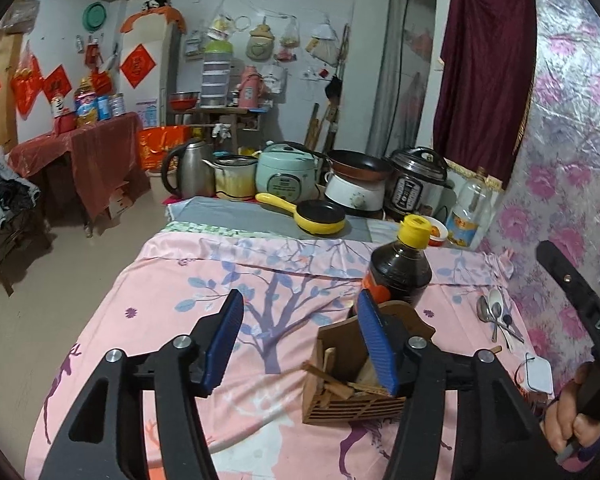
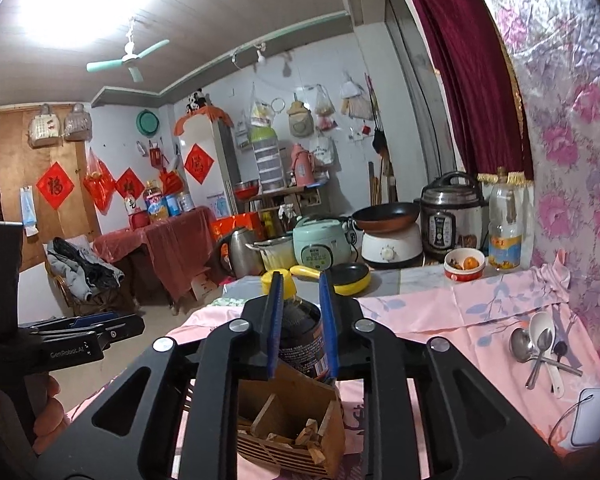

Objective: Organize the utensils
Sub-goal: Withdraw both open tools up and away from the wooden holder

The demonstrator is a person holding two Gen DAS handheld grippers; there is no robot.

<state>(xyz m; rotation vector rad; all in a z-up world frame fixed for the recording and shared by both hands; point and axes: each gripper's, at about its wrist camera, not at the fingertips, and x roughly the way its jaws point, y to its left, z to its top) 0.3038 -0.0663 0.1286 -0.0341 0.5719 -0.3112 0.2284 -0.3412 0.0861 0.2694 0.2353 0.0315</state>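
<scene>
A wooden utensil holder [image 1: 352, 380] with chopsticks and wooden pieces inside stands on the pink cloth, in front of a dark sauce bottle [image 1: 398, 272] with a yellow cap. My left gripper [image 1: 300, 340] is open and empty, its right finger just above the holder. Several spoons [image 1: 496, 318] lie in a pile at the right, near the wall. In the right wrist view my right gripper [image 2: 302, 324] is partly closed and empty, hovering above the holder [image 2: 288, 428], with the bottle [image 2: 300, 336] seen between its fingers. The spoons [image 2: 540, 348] lie to its right.
A white power bank with cable [image 2: 592, 416] lies near the spoons. Behind the cloth stand a yellow pan [image 1: 320, 216], a red bowl [image 2: 464, 264], a clear bottle [image 2: 504, 224], cookers and a kettle [image 1: 190, 168]. The floral wall [image 1: 572, 160] bounds the right side.
</scene>
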